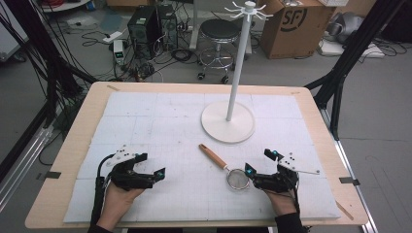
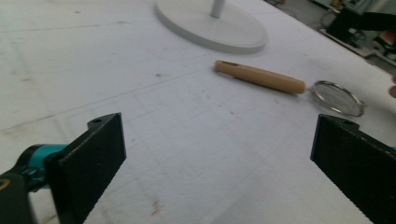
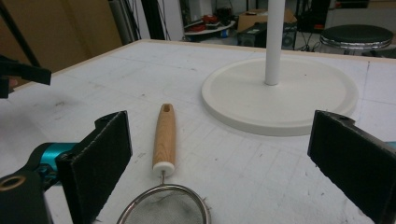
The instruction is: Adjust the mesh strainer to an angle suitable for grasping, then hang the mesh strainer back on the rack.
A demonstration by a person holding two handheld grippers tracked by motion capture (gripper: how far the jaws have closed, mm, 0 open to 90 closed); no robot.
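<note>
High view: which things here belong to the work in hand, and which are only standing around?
Belong to the work:
- small metal mesh strainer with wooden handle
- white hanging stand with round base and hooked top
- right gripper, open
- left gripper, open

Standing around:
- black round stool
- brown cardboard box
- black computer tower

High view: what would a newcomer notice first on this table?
First, the tall white stand with hooks on top, standing at the far middle of the white mat. In front of it lies a small strainer with a wooden handle, right beside the open right tongs. The open left tongs rest apart, at the near left.
</note>
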